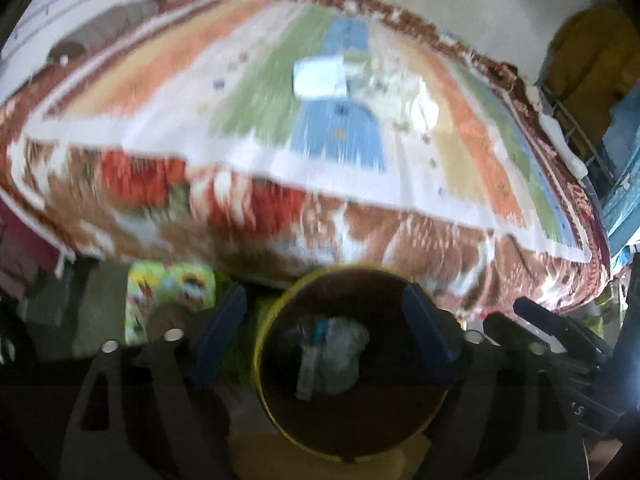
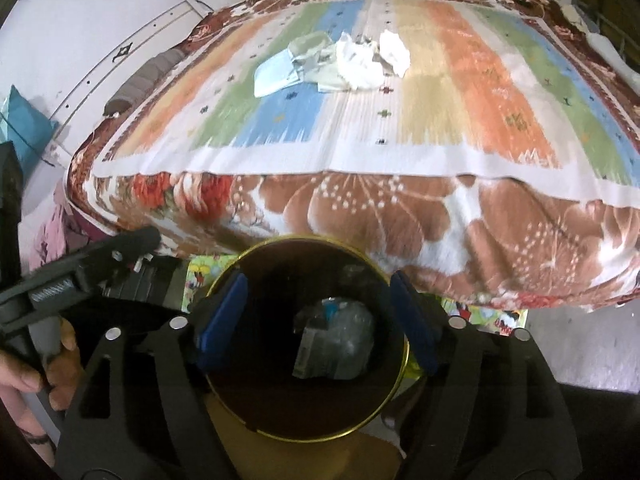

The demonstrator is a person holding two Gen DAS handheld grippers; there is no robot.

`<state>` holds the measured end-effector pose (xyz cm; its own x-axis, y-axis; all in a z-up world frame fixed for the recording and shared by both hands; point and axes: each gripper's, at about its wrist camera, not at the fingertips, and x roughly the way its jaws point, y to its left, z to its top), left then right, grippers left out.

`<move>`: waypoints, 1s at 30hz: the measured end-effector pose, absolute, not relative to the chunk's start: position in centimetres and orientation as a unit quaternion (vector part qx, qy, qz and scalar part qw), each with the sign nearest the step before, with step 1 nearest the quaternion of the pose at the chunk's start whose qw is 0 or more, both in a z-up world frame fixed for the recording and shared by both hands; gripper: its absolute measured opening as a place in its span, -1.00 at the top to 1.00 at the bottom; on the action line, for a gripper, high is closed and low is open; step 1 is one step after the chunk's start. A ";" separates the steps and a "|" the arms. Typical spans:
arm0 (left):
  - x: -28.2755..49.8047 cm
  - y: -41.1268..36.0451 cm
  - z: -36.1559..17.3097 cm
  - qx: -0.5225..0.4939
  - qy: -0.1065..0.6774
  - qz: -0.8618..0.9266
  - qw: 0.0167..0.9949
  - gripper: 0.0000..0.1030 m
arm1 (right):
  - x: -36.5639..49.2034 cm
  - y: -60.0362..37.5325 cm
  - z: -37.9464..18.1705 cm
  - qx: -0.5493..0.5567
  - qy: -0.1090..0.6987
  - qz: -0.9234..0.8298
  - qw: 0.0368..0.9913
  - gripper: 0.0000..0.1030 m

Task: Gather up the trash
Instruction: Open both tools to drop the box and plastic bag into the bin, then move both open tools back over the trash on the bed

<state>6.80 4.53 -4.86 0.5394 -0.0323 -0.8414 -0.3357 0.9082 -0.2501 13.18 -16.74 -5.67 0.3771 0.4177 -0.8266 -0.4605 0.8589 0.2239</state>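
Hovering over the bin, the right gripper and left gripper are both standing spread and empty, nothing between the jaws. Clear wrappers are already lying at the bin's bottom. Further out, crumpled white paper and a pale blue packet are sitting mid-bed, close together. Likely light, soft, crushable; pinching a raised fold looks easiest. Open room is lying all around the pile; the bed's near edge is overhanging just beyond the bin's rim.
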 end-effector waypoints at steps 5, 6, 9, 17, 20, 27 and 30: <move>8.7 5.9 -4.5 -0.231 0.482 0.069 0.842 -0.81 | 14.5 -16.9 -5.1 -0.016 0.492 0.269 0.828 -0.60; 8.9 6.1 -4.4 -0.235 0.482 0.070 0.841 -0.84 | 14.9 -16.8 -4.9 -0.021 0.491 0.269 0.829 -0.67; 9.8 6.6 -3.5 -0.205 0.466 0.094 0.856 -0.89 | 15.6 -16.7 -4.3 -0.033 0.482 0.265 0.834 -0.78; 13.0 8.0 -3.2 -0.184 0.481 0.098 0.852 -0.89 | 17.4 -15.6 -3.4 -0.050 0.472 0.271 0.837 -0.83; 14.2 8.4 -2.8 -0.171 0.480 0.091 0.856 -0.89 | 18.1 -15.2 -2.9 -0.059 0.463 0.271 0.842 -0.83; 17.3 8.9 -2.8 -0.103 0.489 0.118 0.858 -0.89 | 21.1 -14.8 -2.0 -0.063 0.453 0.256 0.852 -0.83; 18.5 9.2 -2.9 -0.080 0.491 0.120 0.859 -0.89 | 22.3 -14.3 -1.7 -0.066 0.446 0.254 0.856 -0.83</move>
<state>18.50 9.22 -2.92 0.4887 0.1273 -0.8631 -0.2843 0.9585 -0.0196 22.32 -14.34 -1.74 0.4739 0.3758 -0.7964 -0.4934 0.8624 0.1134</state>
